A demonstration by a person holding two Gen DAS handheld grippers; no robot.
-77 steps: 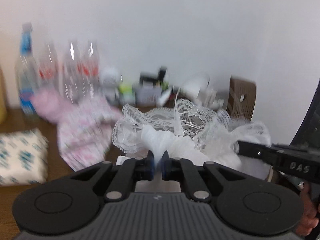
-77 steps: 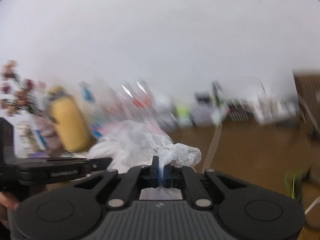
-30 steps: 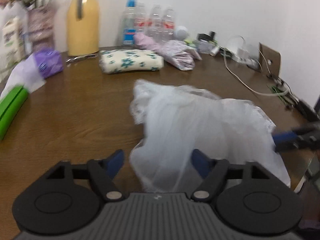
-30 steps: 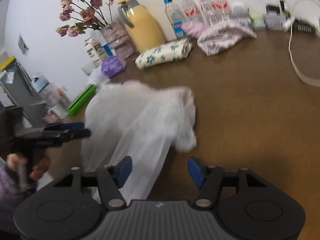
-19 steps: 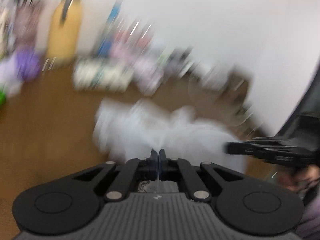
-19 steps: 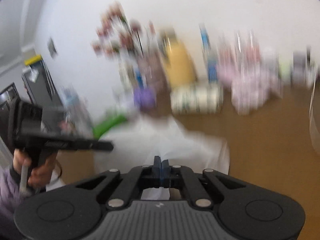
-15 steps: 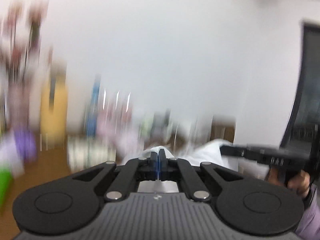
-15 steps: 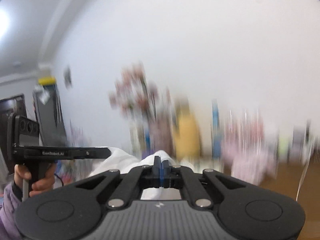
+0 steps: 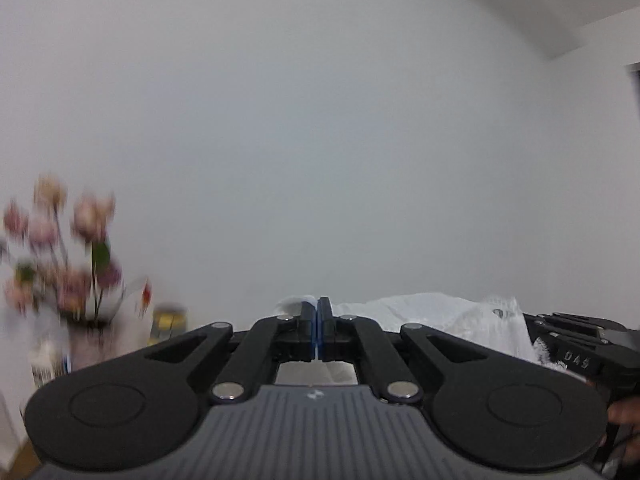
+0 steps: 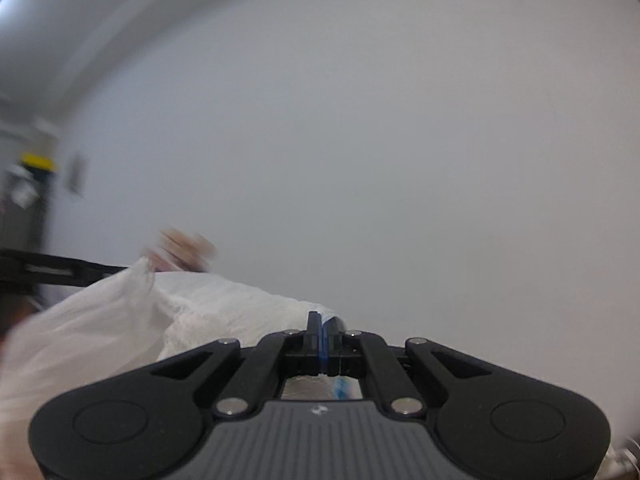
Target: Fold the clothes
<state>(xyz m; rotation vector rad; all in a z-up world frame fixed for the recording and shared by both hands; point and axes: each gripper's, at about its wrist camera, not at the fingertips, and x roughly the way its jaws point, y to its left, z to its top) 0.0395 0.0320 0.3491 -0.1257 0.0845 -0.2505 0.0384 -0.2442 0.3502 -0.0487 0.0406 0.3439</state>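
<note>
The white garment (image 9: pixel 432 316) was raised in the air in front of a plain white wall (image 9: pixel 320 140), stretched between the two grippers. In the left wrist view it ran as a thin, semi-sheer band from the left gripper (image 9: pixel 318 332) rightward to the right gripper (image 9: pixel 568 340), where a lace-edged portion hung down. In the right wrist view the same fabric (image 10: pixel 168 312) spread leftward from the right gripper (image 10: pixel 322 344) toward the left gripper (image 10: pixel 60 268), sagging in a loose fold toward the lower left edge of the frame.

The left gripper's jaws were fully closed, blue pads pressed together, with a small tuft of the garment pinched between them. The right gripper's jaws were likewise closed on the garment's edge, with fabric visible beneath the pads.

A hand (image 9: pixel 626 428) holding the right gripper's handle was visible at the right edge of the left wrist view.

A blurred bunch of pink flowers (image 9: pixel 60 256) stood at the left of the left wrist view, with a yellow container top (image 9: pixel 170 316) beside it. The tabletop was barely in view, so the garment's position over it could not be determined.
</note>
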